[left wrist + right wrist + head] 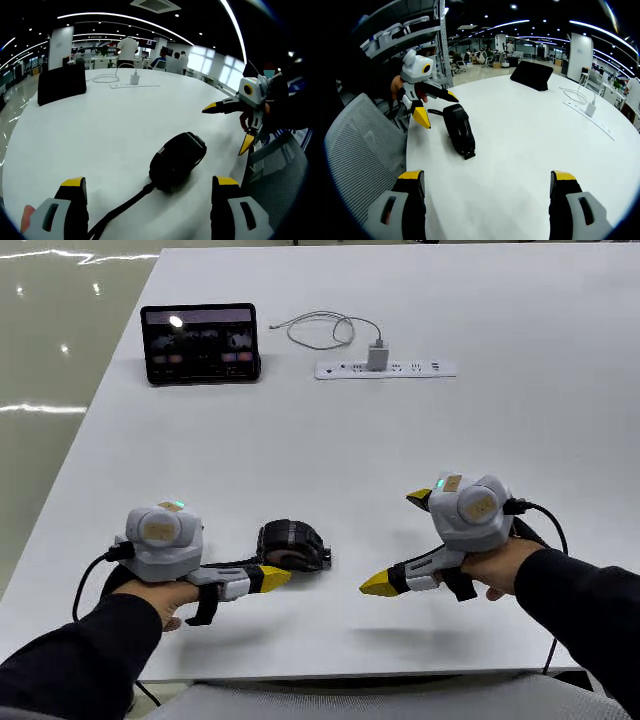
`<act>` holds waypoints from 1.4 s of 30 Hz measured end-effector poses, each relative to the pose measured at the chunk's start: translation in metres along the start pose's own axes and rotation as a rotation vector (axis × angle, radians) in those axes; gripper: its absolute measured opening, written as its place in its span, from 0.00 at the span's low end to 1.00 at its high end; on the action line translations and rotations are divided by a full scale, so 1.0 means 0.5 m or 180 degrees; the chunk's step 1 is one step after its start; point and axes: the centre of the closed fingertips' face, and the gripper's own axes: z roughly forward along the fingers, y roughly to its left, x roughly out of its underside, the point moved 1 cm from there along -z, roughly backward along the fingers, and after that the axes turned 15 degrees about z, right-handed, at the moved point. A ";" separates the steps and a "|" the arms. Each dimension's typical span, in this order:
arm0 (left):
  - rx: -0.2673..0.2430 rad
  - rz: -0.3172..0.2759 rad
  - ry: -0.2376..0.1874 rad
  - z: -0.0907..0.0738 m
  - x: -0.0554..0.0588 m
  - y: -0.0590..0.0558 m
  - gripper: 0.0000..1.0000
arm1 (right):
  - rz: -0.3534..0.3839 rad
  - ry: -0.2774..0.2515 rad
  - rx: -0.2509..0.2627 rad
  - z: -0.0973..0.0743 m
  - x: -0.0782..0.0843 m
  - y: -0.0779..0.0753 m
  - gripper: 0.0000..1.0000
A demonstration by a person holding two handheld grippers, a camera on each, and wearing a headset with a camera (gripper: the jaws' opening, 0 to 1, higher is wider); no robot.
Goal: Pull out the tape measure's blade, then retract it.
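White table (400,440): black tape measure (292,543) near edge; tablet (200,343), power strip (385,369) far side.

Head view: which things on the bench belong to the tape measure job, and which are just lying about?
Job: tape measure, left gripper, right gripper, both open.
Lying about: tablet, power strip, charger plugged into it.

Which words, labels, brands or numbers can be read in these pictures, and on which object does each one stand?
No text can be read in any of the views.
Tablet: the screen shows small coloured tiles, which are too small and blurred to read.
Tape measure: the case is black, with no legible label or number.
Power strip: no readable marking.
Charger plugged into it: no readable marking.
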 end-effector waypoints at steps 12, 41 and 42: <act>0.0033 0.0028 -0.0038 -0.071 0.026 0.033 1.00 | 0.0217 -0.0229 0.0273 -0.125 0.062 -0.054 1.00; 0.0024 0.0044 0.0002 -0.150 0.041 0.062 1.00 | 0.0393 -0.0211 0.0737 -0.341 0.173 -0.126 1.00; 0.0021 0.0053 0.0000 -0.150 0.040 0.063 1.00 | 0.0402 -0.0208 0.0746 -0.343 0.175 -0.128 1.00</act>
